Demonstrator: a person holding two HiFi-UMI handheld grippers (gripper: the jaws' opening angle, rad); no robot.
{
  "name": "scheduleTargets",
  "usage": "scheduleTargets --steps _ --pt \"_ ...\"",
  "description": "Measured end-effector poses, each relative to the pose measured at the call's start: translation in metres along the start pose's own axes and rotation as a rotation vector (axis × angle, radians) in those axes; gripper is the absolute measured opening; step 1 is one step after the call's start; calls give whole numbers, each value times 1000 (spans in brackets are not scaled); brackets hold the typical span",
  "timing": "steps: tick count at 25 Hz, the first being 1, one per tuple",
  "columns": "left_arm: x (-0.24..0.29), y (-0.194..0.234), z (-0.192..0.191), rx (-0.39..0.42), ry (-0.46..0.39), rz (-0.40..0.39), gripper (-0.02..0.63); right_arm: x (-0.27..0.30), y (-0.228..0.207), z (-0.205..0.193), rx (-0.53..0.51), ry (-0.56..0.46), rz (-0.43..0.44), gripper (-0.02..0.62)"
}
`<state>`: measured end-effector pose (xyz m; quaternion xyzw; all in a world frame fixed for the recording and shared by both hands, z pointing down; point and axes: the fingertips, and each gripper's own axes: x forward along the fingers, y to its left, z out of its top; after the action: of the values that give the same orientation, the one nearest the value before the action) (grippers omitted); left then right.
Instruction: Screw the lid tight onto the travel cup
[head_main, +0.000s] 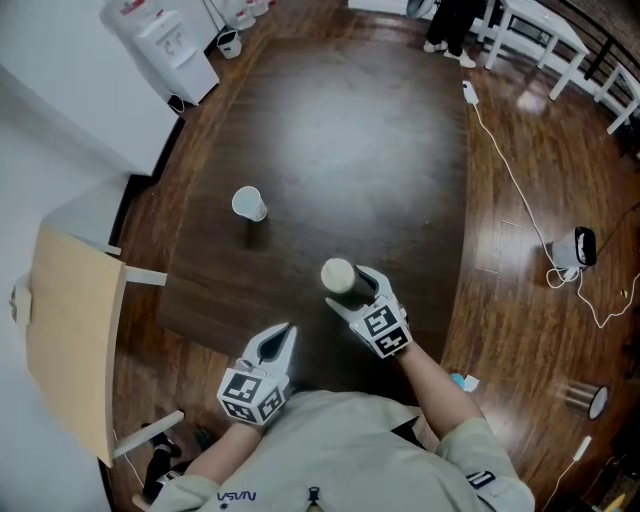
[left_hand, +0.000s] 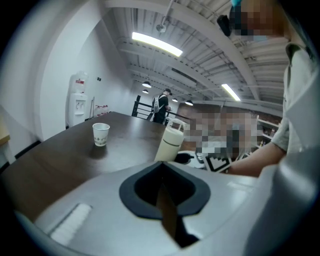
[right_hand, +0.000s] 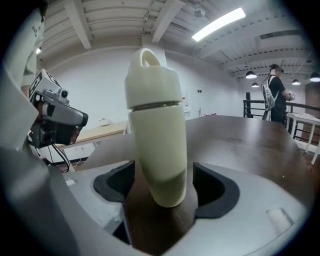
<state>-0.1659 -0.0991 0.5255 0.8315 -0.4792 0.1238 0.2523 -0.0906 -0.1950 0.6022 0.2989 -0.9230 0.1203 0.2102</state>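
The cream travel cup (head_main: 338, 276) stands upright on the dark table (head_main: 340, 150), near its front edge. Its domed lid (right_hand: 151, 80) with a loop handle sits on top, a thin seam under it. My right gripper (head_main: 354, 291) is open around the cup's lower body (right_hand: 160, 155). Both dark pads (right_hand: 216, 191) stand clear of it, with a gap on each side. My left gripper (head_main: 282, 336) hovers at the table's front edge, to the left of the cup, shut with nothing in it. From the left gripper (left_hand: 162, 192) the cup (left_hand: 170, 142) shows ahead to the right.
A white paper cup (head_main: 248, 203) stands on the table, farther back and to the left. A light wooden board (head_main: 70, 340) lies beside the table's left edge. A water dispenser (head_main: 165, 45) stands at the back left. A white cable (head_main: 510, 170) runs over the floor at right.
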Motion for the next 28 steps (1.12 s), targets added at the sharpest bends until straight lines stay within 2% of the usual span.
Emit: scheduleTargets --steps 10,28 --pt "-15 10 -16 -53 -3 72 3 23 2 -14 -37 34 1 360" --pt "-37 11 -24 -3 49 63 3 44 -4 -7 -46 18 -30 360"
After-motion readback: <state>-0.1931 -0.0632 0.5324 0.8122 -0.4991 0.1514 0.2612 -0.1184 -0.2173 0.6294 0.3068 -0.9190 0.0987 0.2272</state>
